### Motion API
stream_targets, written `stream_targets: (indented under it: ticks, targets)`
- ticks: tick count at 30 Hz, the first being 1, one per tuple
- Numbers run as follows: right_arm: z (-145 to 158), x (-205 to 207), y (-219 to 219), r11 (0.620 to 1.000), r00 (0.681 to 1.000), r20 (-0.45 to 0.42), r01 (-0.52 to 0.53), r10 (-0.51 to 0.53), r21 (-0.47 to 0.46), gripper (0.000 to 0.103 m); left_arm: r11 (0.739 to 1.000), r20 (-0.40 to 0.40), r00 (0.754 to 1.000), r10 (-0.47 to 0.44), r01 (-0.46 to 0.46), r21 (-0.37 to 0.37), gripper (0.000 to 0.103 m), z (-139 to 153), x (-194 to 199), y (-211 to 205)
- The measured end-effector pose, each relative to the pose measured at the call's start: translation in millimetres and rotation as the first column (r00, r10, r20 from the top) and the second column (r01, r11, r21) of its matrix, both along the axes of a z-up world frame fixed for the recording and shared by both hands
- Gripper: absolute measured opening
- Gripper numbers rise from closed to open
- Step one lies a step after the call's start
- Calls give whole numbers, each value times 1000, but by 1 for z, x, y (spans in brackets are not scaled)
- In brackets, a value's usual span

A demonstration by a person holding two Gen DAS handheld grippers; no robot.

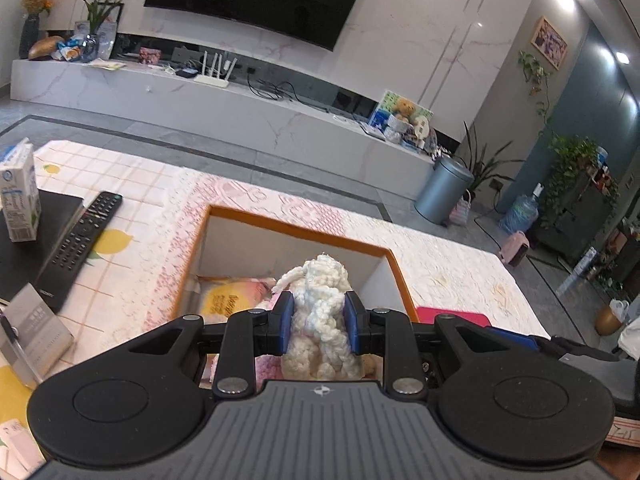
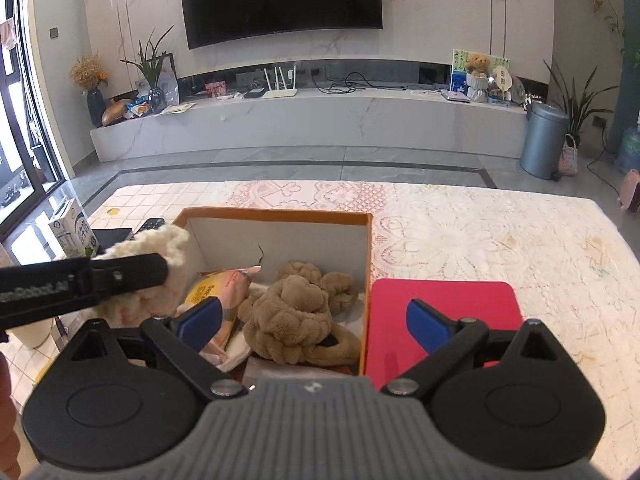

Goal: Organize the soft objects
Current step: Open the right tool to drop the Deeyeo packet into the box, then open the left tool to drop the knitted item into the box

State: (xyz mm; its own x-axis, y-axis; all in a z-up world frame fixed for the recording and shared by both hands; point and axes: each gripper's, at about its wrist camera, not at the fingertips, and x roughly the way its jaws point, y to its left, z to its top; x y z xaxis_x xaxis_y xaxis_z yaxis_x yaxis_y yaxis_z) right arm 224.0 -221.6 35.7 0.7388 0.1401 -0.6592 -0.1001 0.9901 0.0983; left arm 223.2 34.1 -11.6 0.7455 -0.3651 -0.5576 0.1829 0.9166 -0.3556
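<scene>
Sitting in box [image 2: 280,216]: one brown plush [image 2: 296,316], one snack packet [image 2: 224,288].

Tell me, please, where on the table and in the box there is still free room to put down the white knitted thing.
The cloth-covered table lies bare right of and beyond the red pad. In the orange-rimmed box, only the far left strip along the back wall is free. The brown plush and yellow packet crowd its floor. Left of the box lie the remote and milk carton.
</scene>
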Motion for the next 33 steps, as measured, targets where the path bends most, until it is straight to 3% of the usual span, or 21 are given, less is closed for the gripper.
stream_targets:
  ticks: [4,7,9,10,11,16,21,29,33]
  targets:
    - [-1,-6,-3,999,1000,0,-2,2,-46,97,999,-24,999,-24,24,23,31,-9,2,-10]
    - [-1,-9,-4,996,1000,-8,-11,10,-85,97,998,-22,999,-35,36,48,40,-13,0,-16]
    - [1,-13,-5,994,1000,-3,-19,19,-105,97,1000,14,1000,-8,7,27,71,-7,-5,-14]
    - [3,-17,-7,994,1000,-1,-26,26,-108,97,1000,24,1000,6,-6,13,95,-2,-8,-12]
    - [6,-22,-9,994,999,4,-33,33,-107,97,1000,34,999,17,-18,9,99,5,-11,-11]
    - [20,-56,-16,994,997,43,-55,59,-92,97,991,126,987,96,-106,78,99,37,-42,-17]
    - [31,-92,-13,996,993,98,-66,72,-65,97,987,134,990,49,-68,145,92,59,-80,-26]
    - [61,-146,-15,998,981,187,-52,57,-34,97,970,179,983,42,-83,227,90,68,-134,-39]
    - [69,-166,-20,999,977,207,-40,42,-12,97,970,208,975,72,-117,212,90,69,-155,-39]
